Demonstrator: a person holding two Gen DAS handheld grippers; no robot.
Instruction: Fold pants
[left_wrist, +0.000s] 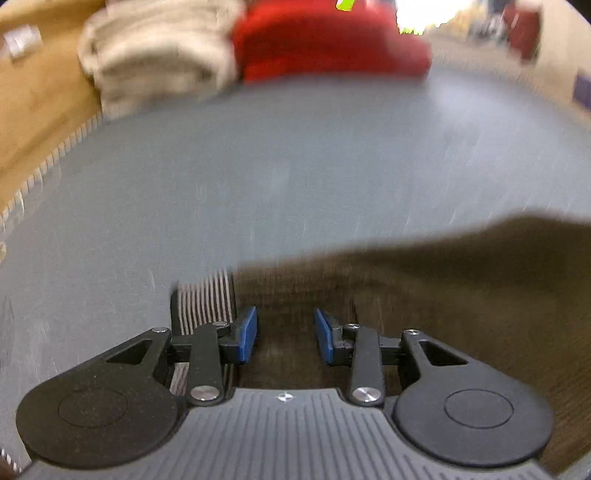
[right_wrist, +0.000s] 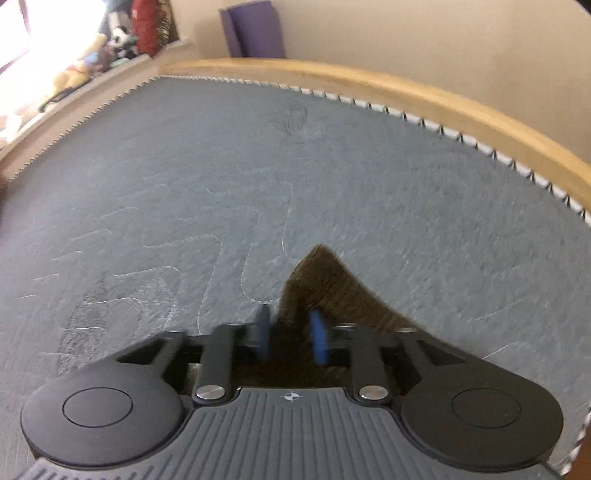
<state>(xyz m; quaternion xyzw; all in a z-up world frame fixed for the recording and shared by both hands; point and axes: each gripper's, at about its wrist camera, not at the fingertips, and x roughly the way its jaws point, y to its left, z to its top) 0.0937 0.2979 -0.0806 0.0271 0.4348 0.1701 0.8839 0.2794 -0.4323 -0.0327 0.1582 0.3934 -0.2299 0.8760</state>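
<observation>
My left gripper: the 2 blue pads stand apart with a clear gap, nothing pinched between them. The dark brown pants lie directly under and ahead of this gap, spreading off to the right of the claw. A striped ribbed band, light and dark, sits just left of the left pad, touching the brown cloth edge. View is motion-blurred.

My right gripper: the 2 blue pads are parted by a narrow gap, and dark brown fabric of the pants fills that gap and rises ahead of the claw in a pointed peak. Blur prevents me from telling whether the pads actually press the cloth or merely straddle it.

Outward: both claws are over a grey mat with faint scratch lines. Far ahead of the left claw, at the mat's far edge, a folded cream cloth stack sits touching a folded red cloth stack to its right. A wooden table edge borders the mat beyond the right claw, with a purple rolled object past it against the wall.
</observation>
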